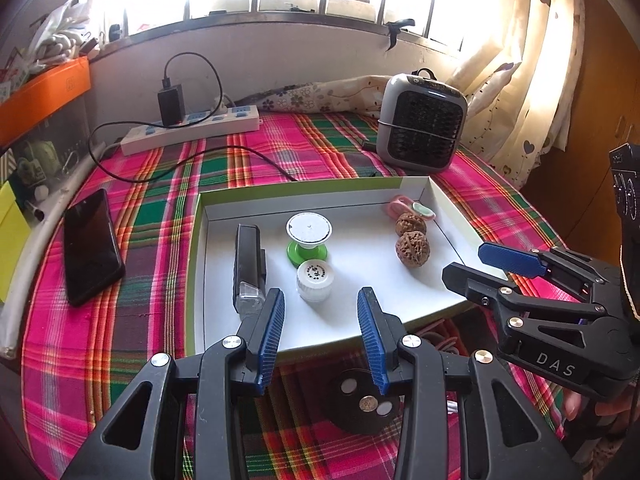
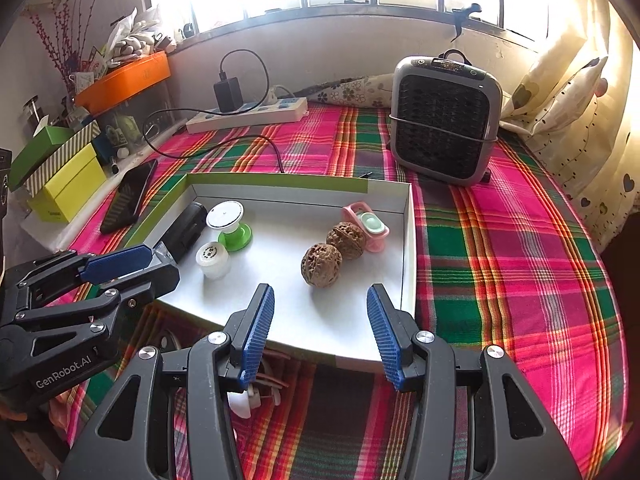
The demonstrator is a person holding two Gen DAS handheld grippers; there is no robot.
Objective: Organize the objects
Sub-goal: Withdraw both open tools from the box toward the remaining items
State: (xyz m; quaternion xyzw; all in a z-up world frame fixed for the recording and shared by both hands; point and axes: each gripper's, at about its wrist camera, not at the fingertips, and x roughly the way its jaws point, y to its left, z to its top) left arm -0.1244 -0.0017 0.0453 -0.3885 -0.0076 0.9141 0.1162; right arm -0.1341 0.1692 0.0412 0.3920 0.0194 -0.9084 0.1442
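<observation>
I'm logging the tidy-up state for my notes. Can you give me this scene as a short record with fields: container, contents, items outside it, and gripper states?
container: shallow white tray with green outer sides, on the plaid cloth
contents: two walnuts, touching; pink clip behind them; green spool; white jar; black device along the left wall
outside tray: phone, power strip, small heater
left gripper: open, empty
right gripper: open, empty
</observation>
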